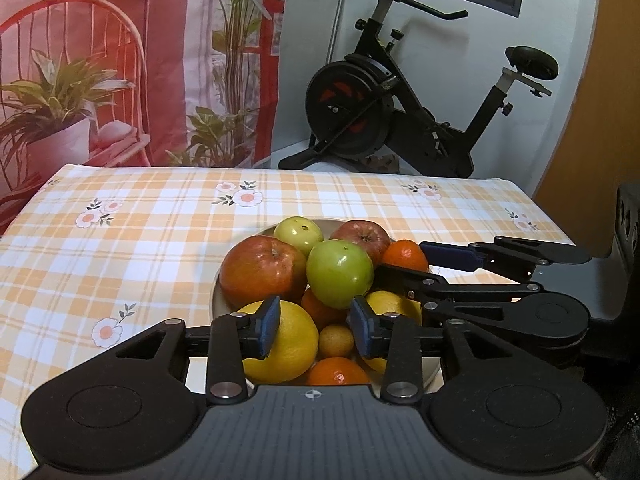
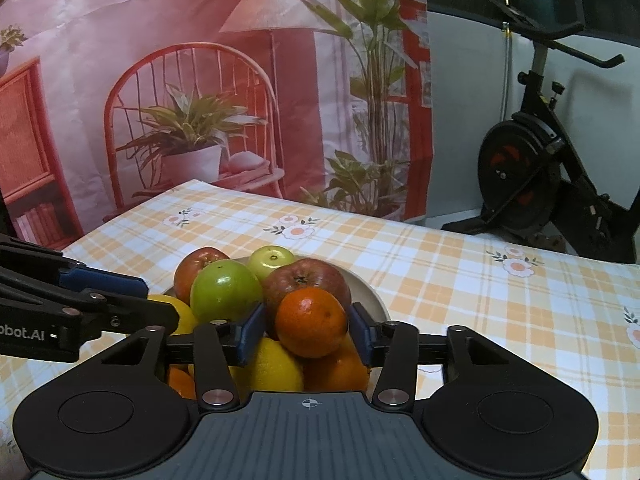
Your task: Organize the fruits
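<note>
While fruit fills the bowl [image 1: 218, 300], both grippers hover released, grasping nothing.

A desk [image 1: 168, 216] stood under a cloth of orange and white checks with small white flowers printed near its corners and edges. Behind the desk's far edge hung a printed backdrop [image 2: 168, 80] in reds and pinks; it showed a red wicker chair, a potted plant on the chair's seat, a floor lamp, a bookshelf and tall leafy plants. To the right of the backdrop, past the desk's far right corner, a black exercise bike [image 1: 404, 112] stood on the floor against a pale wall, with its flywheel towards the backdrop and its saddle to the right.
</note>
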`<state>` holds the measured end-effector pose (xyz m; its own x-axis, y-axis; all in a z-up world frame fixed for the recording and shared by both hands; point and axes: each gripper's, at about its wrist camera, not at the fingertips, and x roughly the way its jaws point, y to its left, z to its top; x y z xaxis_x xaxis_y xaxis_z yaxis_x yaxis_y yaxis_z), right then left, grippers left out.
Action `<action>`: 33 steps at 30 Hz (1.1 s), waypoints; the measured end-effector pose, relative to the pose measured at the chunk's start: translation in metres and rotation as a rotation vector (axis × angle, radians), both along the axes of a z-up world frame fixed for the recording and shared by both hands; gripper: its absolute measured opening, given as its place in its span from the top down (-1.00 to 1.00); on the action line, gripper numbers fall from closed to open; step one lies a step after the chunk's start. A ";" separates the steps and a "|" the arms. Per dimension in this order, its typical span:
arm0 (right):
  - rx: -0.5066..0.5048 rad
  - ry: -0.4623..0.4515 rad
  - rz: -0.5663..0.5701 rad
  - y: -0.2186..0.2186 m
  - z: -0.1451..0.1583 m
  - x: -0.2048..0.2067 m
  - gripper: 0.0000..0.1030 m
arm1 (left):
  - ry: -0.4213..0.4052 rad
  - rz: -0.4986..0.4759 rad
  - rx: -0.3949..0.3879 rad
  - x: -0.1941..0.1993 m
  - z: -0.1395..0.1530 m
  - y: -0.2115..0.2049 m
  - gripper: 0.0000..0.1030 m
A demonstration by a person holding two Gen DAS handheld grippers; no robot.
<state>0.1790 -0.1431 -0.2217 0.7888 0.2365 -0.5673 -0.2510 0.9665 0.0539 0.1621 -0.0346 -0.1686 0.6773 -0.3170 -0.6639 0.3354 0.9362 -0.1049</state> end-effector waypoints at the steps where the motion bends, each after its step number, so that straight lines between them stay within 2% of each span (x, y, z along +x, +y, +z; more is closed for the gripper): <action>1: 0.001 0.001 -0.001 0.000 0.000 0.000 0.07 | 0.000 0.001 -0.001 0.000 0.000 0.001 0.20; 7: 0.010 0.007 -0.012 -0.001 0.000 -0.001 0.04 | -0.004 0.013 -0.002 -0.003 0.003 0.004 0.14; 12: 0.003 0.006 -0.027 -0.001 0.002 -0.002 -0.09 | -0.006 0.027 0.000 -0.003 0.004 0.006 0.12; 14: -0.005 0.006 -0.040 -0.001 0.003 -0.003 -0.16 | -0.008 0.036 0.001 -0.002 0.006 0.007 0.04; 15: -0.006 0.005 -0.044 -0.002 0.003 -0.003 -0.16 | -0.011 0.042 0.002 -0.003 0.006 0.008 -0.06; 28: -0.006 -0.016 -0.096 -0.005 0.025 -0.016 -0.29 | -0.057 0.089 0.014 -0.012 0.029 0.020 -0.34; 32: -0.009 -0.037 -0.123 -0.007 0.037 -0.026 -0.45 | -0.075 0.106 0.010 -0.019 0.040 0.026 -0.45; 33: -0.009 -0.043 -0.132 -0.008 0.040 -0.029 -0.48 | -0.079 0.110 0.008 -0.021 0.043 0.029 -0.53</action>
<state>0.1500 -0.1513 -0.1815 0.8366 0.1241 -0.5336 -0.1237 0.9916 0.0368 0.1414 -0.0061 -0.1253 0.7580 -0.2332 -0.6091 0.2379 0.9684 -0.0748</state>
